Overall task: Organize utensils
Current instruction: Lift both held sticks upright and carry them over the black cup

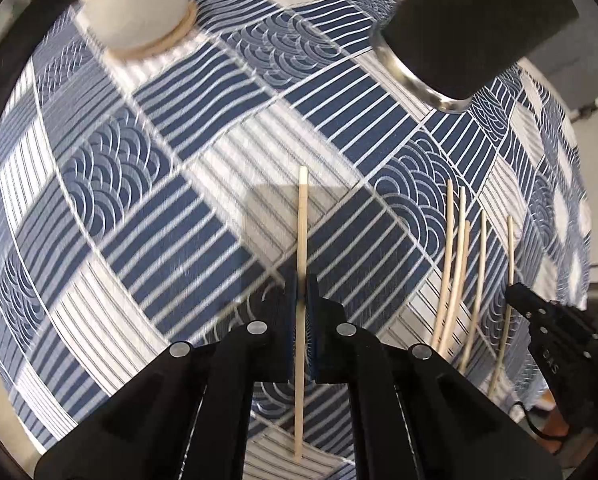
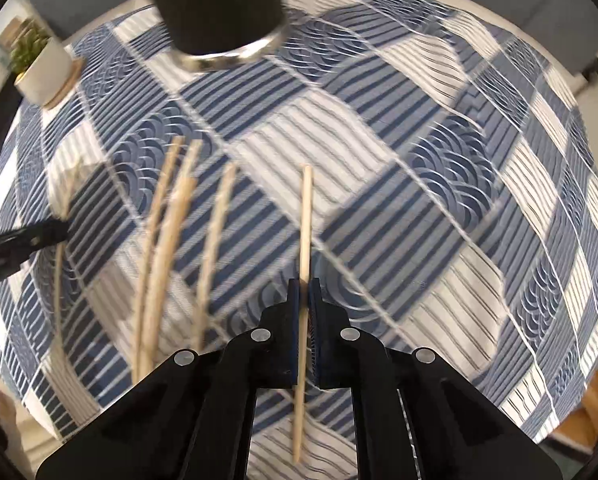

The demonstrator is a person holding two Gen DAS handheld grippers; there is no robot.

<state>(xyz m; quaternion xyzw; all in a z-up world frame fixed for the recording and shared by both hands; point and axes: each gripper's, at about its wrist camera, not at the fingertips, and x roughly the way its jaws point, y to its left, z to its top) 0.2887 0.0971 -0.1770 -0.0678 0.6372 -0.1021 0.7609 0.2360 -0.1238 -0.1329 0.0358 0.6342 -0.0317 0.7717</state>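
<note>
The left gripper [image 1: 302, 292] sits nearest the left wrist lens, its jaws pressed together on a single chopstick [image 1: 302, 216] that runs up between the pads. The right gripper [image 2: 306, 292] shows the same condition in its own view: jaws closed tight on a second chopstick [image 2: 306, 216]. Both tools point steeply down over the blue-and-white patterned tablecloth [image 1: 179, 208].

Four loose chopsticks [image 1: 459, 264] lie roughly parallel on the cloth, between the two grippers.

A black cylindrical holder with a metal rim [image 1: 419, 76] stands at the far side, well apart from the sticks. Its inside is not visible in either view, so its contents cannot be stated. A white plant pot [image 1: 139, 12] on a coaster holds greenery and plays no apparent part.

Assessment: the step in hand appears to be carrying the gripped sticks to the holder. Recommend keeping each stick close to vertical, aligning its lower end inside the rim before releasing, and approaching one hand at a time to avoid collision.
</note>
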